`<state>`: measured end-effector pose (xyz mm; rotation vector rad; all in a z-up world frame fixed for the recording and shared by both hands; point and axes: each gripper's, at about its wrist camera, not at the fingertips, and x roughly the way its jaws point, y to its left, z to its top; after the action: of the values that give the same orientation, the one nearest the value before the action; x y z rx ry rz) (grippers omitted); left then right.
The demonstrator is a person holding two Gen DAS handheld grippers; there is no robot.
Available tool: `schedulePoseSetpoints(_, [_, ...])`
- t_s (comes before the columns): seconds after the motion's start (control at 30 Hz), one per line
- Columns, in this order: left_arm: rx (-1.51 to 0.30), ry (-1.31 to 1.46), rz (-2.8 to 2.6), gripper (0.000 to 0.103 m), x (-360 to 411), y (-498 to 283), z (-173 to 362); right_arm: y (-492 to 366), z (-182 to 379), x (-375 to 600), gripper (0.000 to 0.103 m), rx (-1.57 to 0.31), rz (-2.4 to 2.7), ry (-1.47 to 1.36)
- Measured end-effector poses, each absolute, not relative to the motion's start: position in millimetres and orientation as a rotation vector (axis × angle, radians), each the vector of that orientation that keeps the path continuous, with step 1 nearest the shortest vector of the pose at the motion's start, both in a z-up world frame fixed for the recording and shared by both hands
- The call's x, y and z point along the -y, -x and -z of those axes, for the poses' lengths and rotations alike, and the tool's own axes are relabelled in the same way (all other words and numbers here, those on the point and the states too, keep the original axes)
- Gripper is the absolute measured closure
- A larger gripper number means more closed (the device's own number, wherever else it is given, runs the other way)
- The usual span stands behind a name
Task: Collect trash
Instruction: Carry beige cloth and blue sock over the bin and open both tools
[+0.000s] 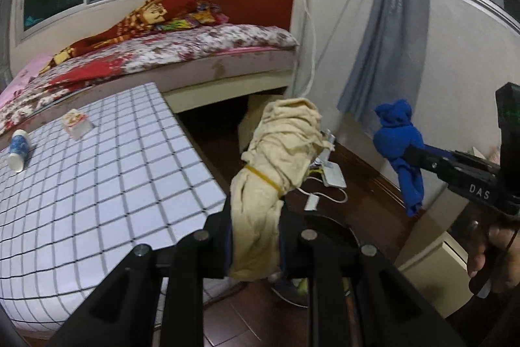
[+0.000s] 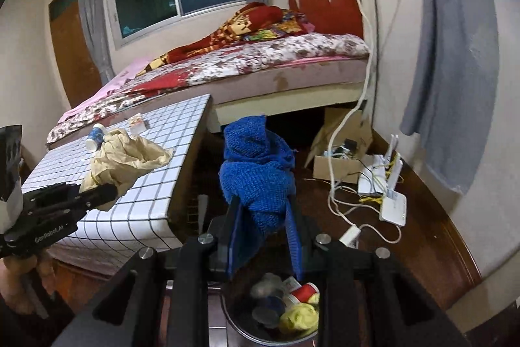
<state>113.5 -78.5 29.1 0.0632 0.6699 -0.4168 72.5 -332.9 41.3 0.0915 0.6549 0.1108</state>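
Two grippers, both loaded: my left gripper point(image 1: 255, 236) clamps a cream rubber-banded cloth bundle point(image 1: 279, 148); my right gripper point(image 2: 265, 236) pinches a blue knitted rag point(image 2: 256, 165) above the trash-filled bin point(image 2: 276, 337).

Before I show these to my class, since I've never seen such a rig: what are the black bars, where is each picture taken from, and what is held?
A person holds a hand-held two-finger gripper in each hand; the black bars are its fingers, with a camera looking along them. The left gripper is shut on a beige cloth bundle tied with a rubber band. The right gripper is shut on a blue knitted cloth, above a bin holding trash. On the checked table lie a tipped paper cup and a small carton.
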Motion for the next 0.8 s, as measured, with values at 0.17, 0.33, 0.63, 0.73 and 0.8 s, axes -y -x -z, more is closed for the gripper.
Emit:
schedulePoseSetpoints(0.17, [-0.711,-0.074,0.459,0.080,102.2,-108.5,-11.7,-66.0,-27.0,351.4,0.075,-0.693,-0.089,-0.095])
schedulePoseSetpoints(0.33, [-0.759,-0.060,0.479,0.080,119.7,-105.0,10.9,-62.3,-9.2,365.1,0.075,-0.732,-0.073,-0.098])
schedulePoseSetpoints(0.63, [-0.826,-0.043,0.490,0.080,137.6,-102.4,49.9,-57.3,23.8,377.8,0.075,-0.815,-0.061,-0.085])
schedulePoseSetpoints(0.73, [-0.845,-0.033,0.490,0.080,141.8,-104.5,60.8,-58.2,40.1,375.4,0.075,-0.855,-0.071,-0.069])
schedulePoseSetpoints(0.8, [-0.856,-0.032,0.490,0.080,145.4,-106.7,67.2,-60.3,50.6,372.7,0.075,-0.881,-0.079,-0.056])
